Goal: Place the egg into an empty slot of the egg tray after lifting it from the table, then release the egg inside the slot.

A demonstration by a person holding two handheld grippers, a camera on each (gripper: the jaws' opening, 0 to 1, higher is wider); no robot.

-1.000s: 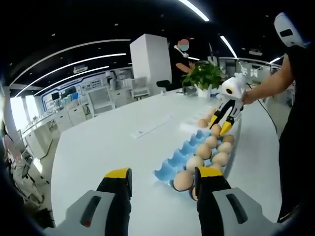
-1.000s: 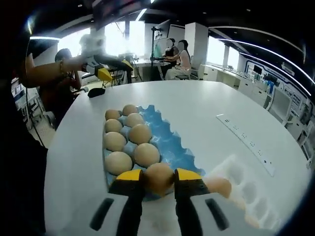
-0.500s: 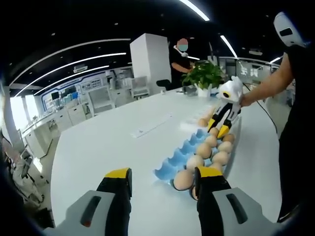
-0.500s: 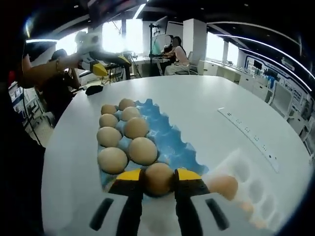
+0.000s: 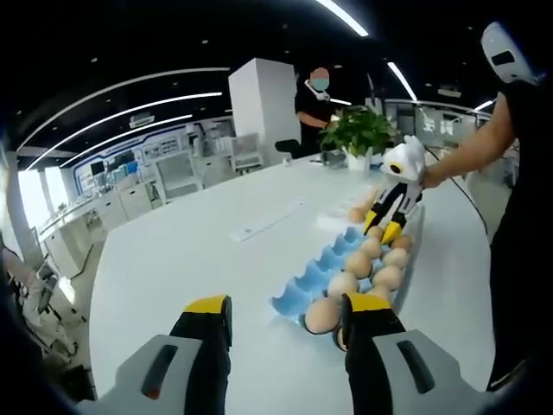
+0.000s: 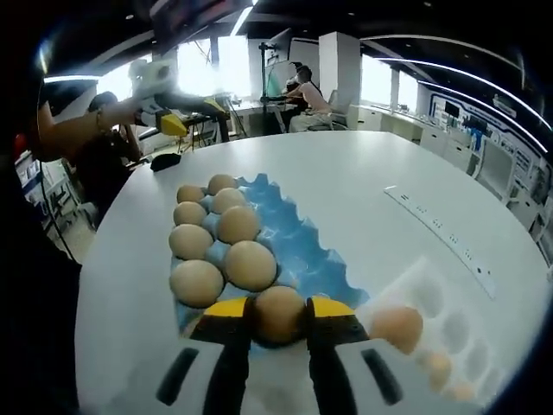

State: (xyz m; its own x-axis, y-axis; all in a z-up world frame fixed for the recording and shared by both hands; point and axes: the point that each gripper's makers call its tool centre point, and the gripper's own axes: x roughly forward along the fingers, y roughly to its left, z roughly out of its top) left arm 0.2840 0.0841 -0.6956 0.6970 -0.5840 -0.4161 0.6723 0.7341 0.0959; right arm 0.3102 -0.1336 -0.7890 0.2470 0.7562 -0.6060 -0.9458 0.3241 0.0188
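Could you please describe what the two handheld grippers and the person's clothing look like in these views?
Each gripper, left and right, has two grey jaws with black oval insets and yellow tips over black pads. Seen from the left gripper view, the right gripper carries a white rounded body. The person wears a black short sleeve.

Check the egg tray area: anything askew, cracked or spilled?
Nothing stands out. The eggs sit upright in the blue tray, none visibly cracked, no spill on the table. The right gripper holds one egg at the tray's near edge.
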